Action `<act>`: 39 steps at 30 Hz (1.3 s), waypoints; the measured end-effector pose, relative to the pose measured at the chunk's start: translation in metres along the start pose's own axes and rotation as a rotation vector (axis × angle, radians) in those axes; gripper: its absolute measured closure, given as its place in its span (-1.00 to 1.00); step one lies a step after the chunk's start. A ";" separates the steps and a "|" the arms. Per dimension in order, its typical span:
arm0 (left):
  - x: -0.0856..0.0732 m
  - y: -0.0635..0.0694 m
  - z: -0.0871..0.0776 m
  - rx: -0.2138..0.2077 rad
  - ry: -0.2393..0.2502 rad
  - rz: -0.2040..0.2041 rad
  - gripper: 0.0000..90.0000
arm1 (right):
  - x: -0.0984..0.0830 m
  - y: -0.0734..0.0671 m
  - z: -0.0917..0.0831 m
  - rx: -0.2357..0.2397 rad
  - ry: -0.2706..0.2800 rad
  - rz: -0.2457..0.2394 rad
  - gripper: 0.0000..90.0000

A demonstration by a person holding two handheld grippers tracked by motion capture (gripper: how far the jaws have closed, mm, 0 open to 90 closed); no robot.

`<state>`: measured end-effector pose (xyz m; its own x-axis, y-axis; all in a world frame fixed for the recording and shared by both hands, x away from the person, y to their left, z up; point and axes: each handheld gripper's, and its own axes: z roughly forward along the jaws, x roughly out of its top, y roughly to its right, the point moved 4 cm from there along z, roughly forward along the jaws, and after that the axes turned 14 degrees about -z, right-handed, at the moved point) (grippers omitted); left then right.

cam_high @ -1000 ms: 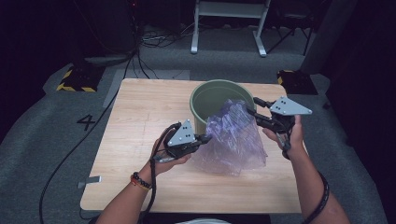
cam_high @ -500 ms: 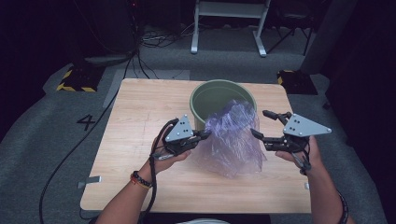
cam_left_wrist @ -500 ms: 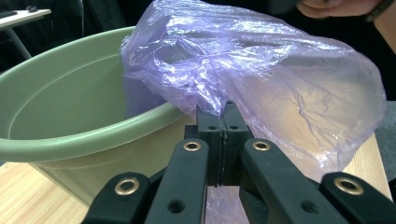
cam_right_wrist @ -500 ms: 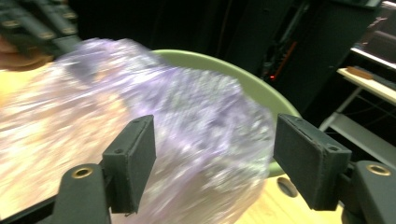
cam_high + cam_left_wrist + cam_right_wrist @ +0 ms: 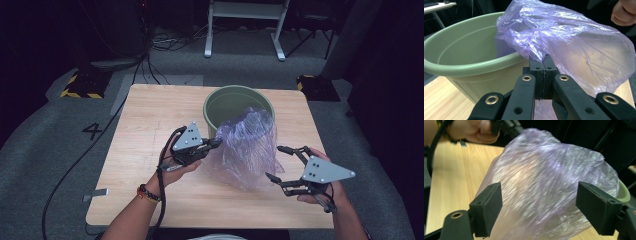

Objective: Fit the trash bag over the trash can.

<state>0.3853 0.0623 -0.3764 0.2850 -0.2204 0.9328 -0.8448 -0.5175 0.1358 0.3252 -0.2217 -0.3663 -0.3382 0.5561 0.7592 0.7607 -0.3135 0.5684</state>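
High view: crinkled translucent purple plastic bag (image 5: 247,150) is standing on wooden bench (image 5: 150,120), leaning against round green plastic tub (image 5: 235,100).
Left tongs (image 5: 216,143): clenching the bag's edge.
Right tongs (image 5: 281,162): released, jaws just opening, apart from the bag.

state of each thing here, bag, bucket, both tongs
bag: purple, see-through, crumpled, puffed up, draped over the bucket's near rim and down onto the table
bucket: green, upright; nothing visible inside
left tongs: shut on the bag's edge
right tongs: open, jaws have just been opening, apart from the bag, nothing between them
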 end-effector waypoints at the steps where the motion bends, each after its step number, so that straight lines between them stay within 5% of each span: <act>1: -0.001 0.000 0.000 0.000 -0.002 -0.001 0.99 | 0.000 -0.004 0.000 -0.010 -0.004 -0.027 -0.52; 5: 0.000 0.000 0.000 0.008 -0.001 -0.001 0.99 | -0.004 -0.016 0.007 -0.029 -0.030 -0.083 -0.45; 14: -0.001 -0.007 -0.001 -0.012 0.020 -0.052 0.99 | -0.003 -0.032 0.017 0.010 -0.034 -0.153 -0.52; 16: -0.001 -0.007 -0.001 -0.011 0.018 -0.052 0.99 | -0.004 -0.030 0.019 -0.008 -0.044 -0.139 -0.33; 20: -0.001 -0.007 0.000 -0.006 0.010 -0.041 0.99 | -0.009 -0.017 0.025 -0.015 -0.026 -0.059 0.49; 23: -0.001 -0.008 0.000 -0.004 0.010 -0.046 0.91 | -0.013 -0.010 0.031 -0.006 -0.047 -0.049 0.87; 29: -0.001 -0.012 -0.004 -0.006 0.026 -0.058 0.80 | -0.009 0.007 0.027 -0.071 0.009 0.013 1.00; 39: 0.000 -0.029 -0.015 0.129 0.079 -0.185 -0.29 | 0.000 0.054 0.030 -0.204 0.026 0.104 1.00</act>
<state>0.4035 0.0899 -0.3754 0.3885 -0.0491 0.9201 -0.7151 -0.6459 0.2674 0.3831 -0.2151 -0.3449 -0.2801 0.4936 0.8234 0.6651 -0.5188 0.5372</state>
